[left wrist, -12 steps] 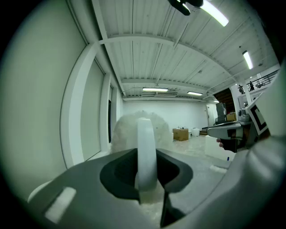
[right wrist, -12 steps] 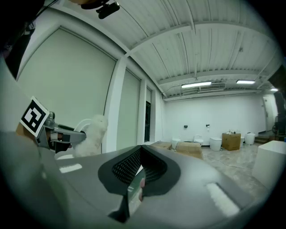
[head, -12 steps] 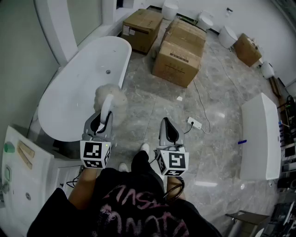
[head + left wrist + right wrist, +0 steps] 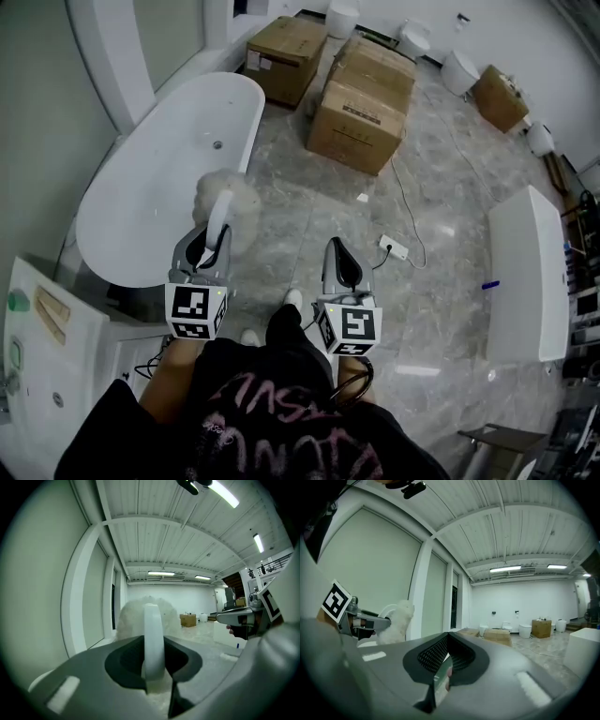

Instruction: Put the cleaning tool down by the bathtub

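The cleaning tool [image 4: 225, 195], a white handle ending in a fluffy white head, is held in the left gripper [image 4: 210, 242], off the floor, beside the bathtub [image 4: 112, 192]. In the head view the fluffy head overlaps the tub's right rim and the adjoining grey stone floor [image 4: 309, 225]; its height above either cannot be determined. The left gripper view shows what the head view does not: the jaws are closed onto the white handle [image 4: 153, 637], which stands upright between them, with the head rising behind it. The right gripper [image 4: 337, 261] is held level with the left one, well apart from the tool. The right gripper view shows its jaws brought together with nothing between them, only a narrow slit remaining. The same view shows the tool from the side [image 4: 396, 619], projecting forward from the left gripper [image 4: 370, 620], with the marker cube [image 4: 335, 600] at its rear. Cardboard boxes [image 4: 361, 112] stand on the floor beyond the far end of the tub. A white power strip [image 4: 394, 248] lies on the floor ahead of the right gripper.
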